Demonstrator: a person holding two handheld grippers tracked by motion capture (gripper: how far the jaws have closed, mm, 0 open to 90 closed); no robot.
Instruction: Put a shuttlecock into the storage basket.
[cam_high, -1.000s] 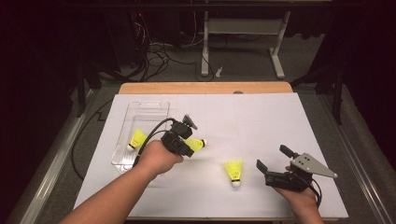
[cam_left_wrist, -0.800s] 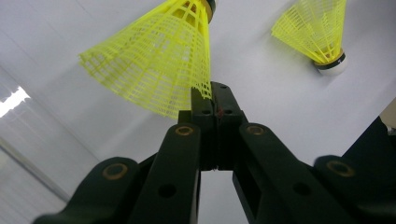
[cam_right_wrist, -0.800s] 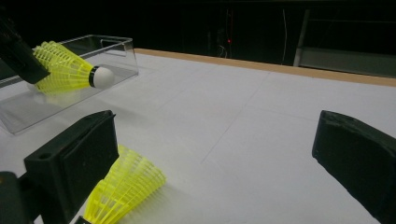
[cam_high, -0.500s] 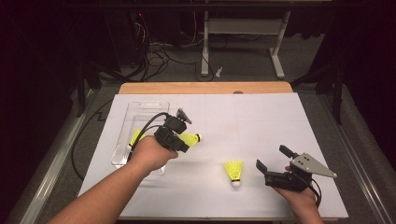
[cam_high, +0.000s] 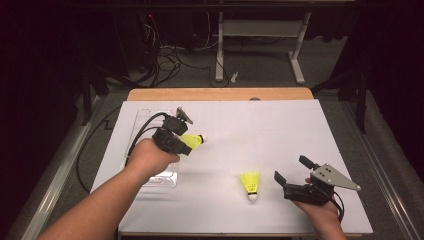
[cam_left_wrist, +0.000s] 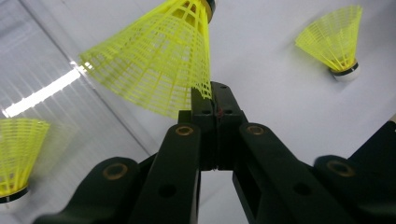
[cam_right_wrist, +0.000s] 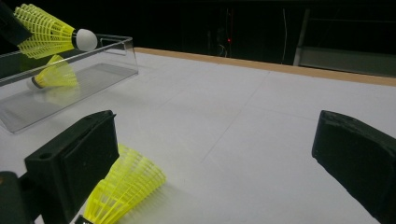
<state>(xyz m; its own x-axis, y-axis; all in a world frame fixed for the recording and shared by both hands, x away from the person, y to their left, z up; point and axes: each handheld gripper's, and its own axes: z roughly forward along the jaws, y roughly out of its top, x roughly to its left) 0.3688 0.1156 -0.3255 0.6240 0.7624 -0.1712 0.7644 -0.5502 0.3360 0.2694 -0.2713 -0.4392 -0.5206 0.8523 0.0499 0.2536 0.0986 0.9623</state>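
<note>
The left claw (cam_high: 181, 134) is closed on the rim of a yellow shuttlecock (cam_high: 192, 141), holding it lifted above the white counter (cam_high: 260, 130), just right of a clear tray (cam_high: 131, 145). A second shuttlecock (cam_right_wrist: 53, 75) lies inside that tray. The right claw (cam_high: 292, 175) rests open near the counter's front edge, with a third shuttlecock (cam_high: 250, 183) lying just beside it.
</note>
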